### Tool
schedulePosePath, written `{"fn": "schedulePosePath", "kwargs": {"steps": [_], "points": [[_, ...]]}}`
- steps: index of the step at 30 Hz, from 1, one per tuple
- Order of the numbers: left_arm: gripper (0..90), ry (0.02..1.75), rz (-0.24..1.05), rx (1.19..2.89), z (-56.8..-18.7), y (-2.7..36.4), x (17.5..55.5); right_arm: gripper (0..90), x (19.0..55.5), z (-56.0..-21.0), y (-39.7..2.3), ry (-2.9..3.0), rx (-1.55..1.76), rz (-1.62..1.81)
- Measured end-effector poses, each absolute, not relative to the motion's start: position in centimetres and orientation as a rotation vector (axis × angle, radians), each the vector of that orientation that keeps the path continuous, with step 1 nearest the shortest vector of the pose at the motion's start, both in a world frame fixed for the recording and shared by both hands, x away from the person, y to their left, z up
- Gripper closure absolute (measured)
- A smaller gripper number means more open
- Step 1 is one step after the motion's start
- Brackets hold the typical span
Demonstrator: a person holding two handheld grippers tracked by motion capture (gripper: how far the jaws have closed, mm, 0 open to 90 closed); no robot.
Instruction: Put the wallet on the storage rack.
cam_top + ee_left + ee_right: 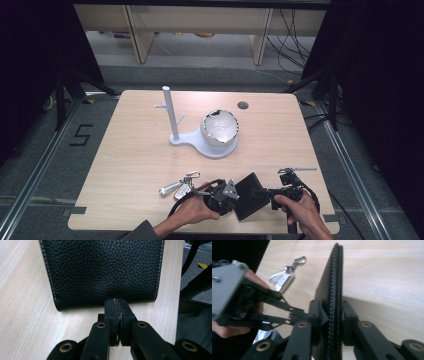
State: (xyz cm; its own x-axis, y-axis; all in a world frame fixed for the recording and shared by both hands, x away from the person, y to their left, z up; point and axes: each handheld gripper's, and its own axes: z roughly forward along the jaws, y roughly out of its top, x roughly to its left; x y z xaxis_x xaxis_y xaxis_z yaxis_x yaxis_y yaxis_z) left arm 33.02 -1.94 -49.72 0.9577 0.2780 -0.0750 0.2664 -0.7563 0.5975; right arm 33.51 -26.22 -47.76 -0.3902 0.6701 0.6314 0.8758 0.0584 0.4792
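High view shows two hands at the near edge of the light wooden table. The left gripper and the right gripper both pinch a flat black leather wallet, one from each side, and the wallet is lifted at a tilt just over the table's near edge. Left gripper view shows its two black jaws pressed together on the wallet's bottom edge, so it is clamped on the wallet. Right gripper view shows its jaws squeezing the wallet's thin stitched side, one pad on each face. Just left of the wallet lies a bunch of silver keys with a clip. Farther back, near the middle of the table, stands a white stand with a tall post and a round white bowl on its base.
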Motion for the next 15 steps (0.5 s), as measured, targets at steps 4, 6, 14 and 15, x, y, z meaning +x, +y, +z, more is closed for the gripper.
{"fn": "schedulePosePath", "kwargs": {"steps": [4,6,14,15], "points": [[86.4,0.382,0.027,2.466,-49.7,-1.9,33.0,78.3,33.8,-47.0,-25.5,-2.127,-1.535,-1.228],[83.9,0.383,0.029,2.463,-49.6,-1.9,33.0,78.6,34.0,-46.6,-25.2,-2.162,-1.55,-1.207],[70.9,0.402,0.053,2.431,-48.2,0.1,32.9,79.3,34.5,-44.7,-24.3,-2.232,-1.48,-1.216],[68.9,0.404,0.051,2.421,-47.8,0.6,32.6,79.3,34.6,-44.3,-24.2,-2.232,-1.48,-1.218]]}}
